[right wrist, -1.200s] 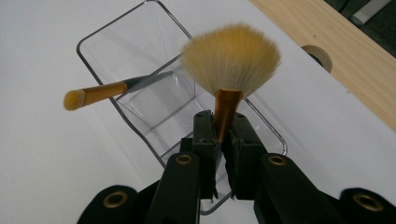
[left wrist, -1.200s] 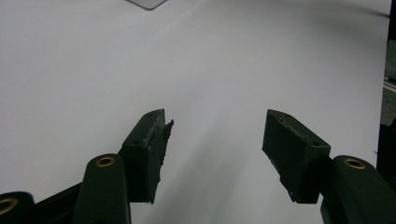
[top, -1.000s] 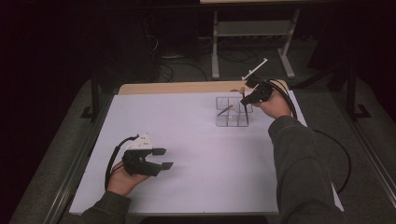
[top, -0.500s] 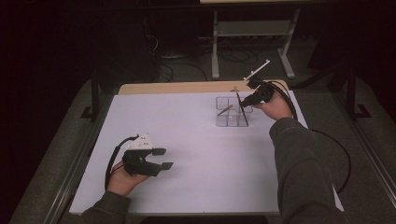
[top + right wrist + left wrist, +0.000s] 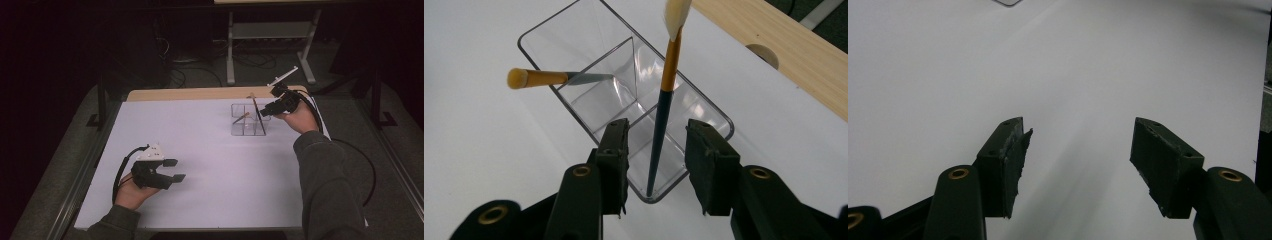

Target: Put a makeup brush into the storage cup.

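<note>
Up close, the right gripper (image 5: 656, 150), just opening, brackets the brush (image 5: 663, 120) untouched.

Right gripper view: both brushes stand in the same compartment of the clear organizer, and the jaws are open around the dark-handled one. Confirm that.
Not quite. In the right gripper view the brushes sit in different compartments of the clear organizer: the dark-handled brush nearer, the short brush farther. The right gripper has just been opening, its jaws apart around the dark-handled brush.

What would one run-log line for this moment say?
right gripper: jaws just opening, brush between them, free | brush: leaning in clear organizer | left gripper: open, empty
</note>
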Demonstrator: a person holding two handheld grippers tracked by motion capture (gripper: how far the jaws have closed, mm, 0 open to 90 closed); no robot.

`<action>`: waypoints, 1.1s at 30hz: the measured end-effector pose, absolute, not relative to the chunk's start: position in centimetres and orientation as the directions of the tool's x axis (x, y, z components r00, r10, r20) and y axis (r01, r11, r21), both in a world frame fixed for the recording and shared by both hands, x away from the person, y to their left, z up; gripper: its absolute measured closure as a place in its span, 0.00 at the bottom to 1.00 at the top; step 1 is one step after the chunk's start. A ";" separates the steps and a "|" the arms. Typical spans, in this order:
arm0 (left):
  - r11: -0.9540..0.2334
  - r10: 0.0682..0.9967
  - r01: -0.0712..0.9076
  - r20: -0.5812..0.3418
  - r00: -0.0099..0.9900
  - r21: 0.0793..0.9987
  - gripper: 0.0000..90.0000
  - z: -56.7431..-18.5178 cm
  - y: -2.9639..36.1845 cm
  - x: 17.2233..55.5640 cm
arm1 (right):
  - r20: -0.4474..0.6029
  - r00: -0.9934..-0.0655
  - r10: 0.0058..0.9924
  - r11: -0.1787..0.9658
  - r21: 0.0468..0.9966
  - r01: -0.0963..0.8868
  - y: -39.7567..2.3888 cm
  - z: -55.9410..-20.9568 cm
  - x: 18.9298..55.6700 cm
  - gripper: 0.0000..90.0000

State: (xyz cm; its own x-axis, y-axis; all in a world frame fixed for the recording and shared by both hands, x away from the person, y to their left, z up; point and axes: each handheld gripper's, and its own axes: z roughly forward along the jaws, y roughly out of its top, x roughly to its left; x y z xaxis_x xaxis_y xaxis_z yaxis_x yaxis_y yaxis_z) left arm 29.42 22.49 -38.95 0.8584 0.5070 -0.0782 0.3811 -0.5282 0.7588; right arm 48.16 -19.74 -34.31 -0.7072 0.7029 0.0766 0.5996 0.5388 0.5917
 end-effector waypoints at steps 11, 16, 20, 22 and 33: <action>-0.522 0.512 0.388 -0.085 0.855 0.759 0.41 -39.0 22.6 29.5 | 0.095 -0.699 0.708 0.505 0.625 0.596 -20.3 -34.3 47.3 0.59; -0.522 0.512 0.390 -0.087 0.854 0.758 0.40 -39.1 22.7 29.6 | 0.107 -0.698 0.708 0.492 0.634 0.597 -20.5 -34.6 46.8 0.56; -0.526 0.514 0.387 -0.080 0.854 0.757 0.39 -39.2 22.6 29.6 | 0.114 -0.698 0.707 0.488 0.636 0.598 -20.7 -34.9 46.3 0.54; -0.528 0.517 0.388 -0.077 0.853 0.756 0.38 -39.2 22.7 29.6 | 0.119 -0.696 0.708 0.484 0.635 0.601 -20.9 -35.0 46.0 0.52; -0.520 0.539 0.395 -0.069 0.840 0.757 0.35 -39.0 23.1 29.9 | 0.155 -0.697 0.700 0.452 0.659 0.601 -21.2 -35.4 44.5 0.47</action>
State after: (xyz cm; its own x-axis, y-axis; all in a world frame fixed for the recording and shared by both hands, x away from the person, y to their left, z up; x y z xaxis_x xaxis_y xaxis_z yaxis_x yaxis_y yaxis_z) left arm 29.86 23.06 -39.00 0.8397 0.5387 -0.0686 0.3953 -0.5197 0.7574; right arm 44.50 -21.23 -35.43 -0.6972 0.7000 0.1548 0.6005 0.4523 0.6594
